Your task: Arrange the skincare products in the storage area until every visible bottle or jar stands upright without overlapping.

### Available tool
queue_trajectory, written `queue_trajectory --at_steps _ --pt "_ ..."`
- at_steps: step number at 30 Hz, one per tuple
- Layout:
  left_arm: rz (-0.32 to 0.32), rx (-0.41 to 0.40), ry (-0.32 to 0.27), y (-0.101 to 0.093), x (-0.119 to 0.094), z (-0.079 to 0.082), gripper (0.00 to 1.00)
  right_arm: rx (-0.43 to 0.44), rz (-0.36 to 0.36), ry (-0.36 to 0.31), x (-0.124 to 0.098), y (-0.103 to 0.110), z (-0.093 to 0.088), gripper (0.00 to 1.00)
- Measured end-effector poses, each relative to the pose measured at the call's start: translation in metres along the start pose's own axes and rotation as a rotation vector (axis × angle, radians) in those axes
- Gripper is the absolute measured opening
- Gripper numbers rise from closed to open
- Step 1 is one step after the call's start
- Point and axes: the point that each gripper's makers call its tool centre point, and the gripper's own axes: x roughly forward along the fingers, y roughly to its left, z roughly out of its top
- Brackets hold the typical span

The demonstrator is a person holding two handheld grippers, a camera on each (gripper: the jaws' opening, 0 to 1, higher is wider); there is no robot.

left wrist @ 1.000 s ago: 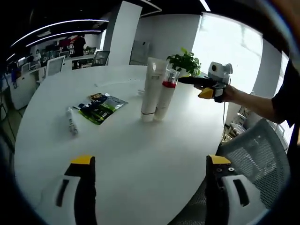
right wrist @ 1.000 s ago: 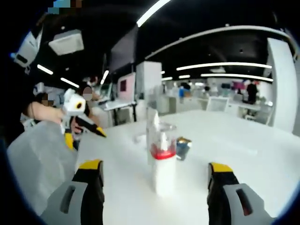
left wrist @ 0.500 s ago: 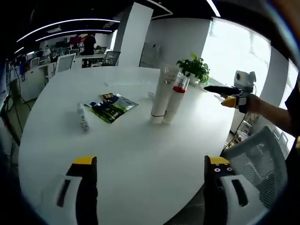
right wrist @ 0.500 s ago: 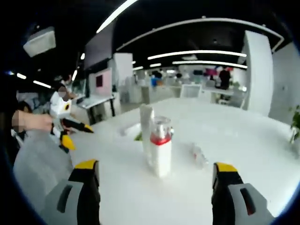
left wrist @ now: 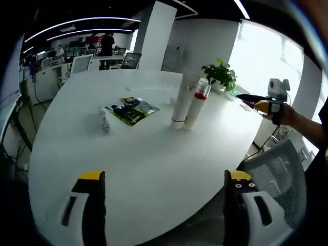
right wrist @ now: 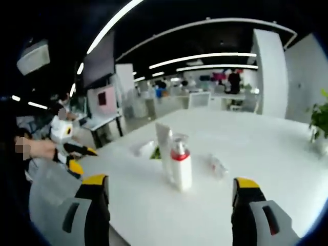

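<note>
Both the left gripper [left wrist: 160, 205] and the right gripper [right wrist: 168, 207] are held with jaws spread wide, nothing between them. On the white table [left wrist: 154, 154], a tall white tube [left wrist: 179, 102] and a red-collared bottle [left wrist: 195, 105] stand upright and touching. Left of this tube, a green sachet [left wrist: 132, 110] and a small tube [left wrist: 105, 120] are lying flat. The small tube is judged light, smooth and rather slippery; it should be taken at its middle.
</note>
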Motion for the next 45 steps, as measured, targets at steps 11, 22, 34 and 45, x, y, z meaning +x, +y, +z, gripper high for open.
queue_trajectory --at_steps 11,22,34,45 --pt "0.014 -0.024 -0.022 0.003 -0.016 0.019 0.9 0.089 0.016 0.042 -0.015 0.025 -0.021 0.99" --pt "0.031 -0.021 -0.042 0.01 -0.027 0.034 0.9 0.114 -0.008 0.039 -0.024 0.016 -0.022 0.99" --pt "0.042 -0.033 -0.025 0.019 -0.022 0.038 0.9 0.116 -0.004 0.037 -0.013 0.01 -0.019 0.98" --pt "0.037 -0.044 -0.018 0.024 -0.013 0.041 0.88 0.132 -0.002 0.047 -0.009 0.006 -0.021 0.96"
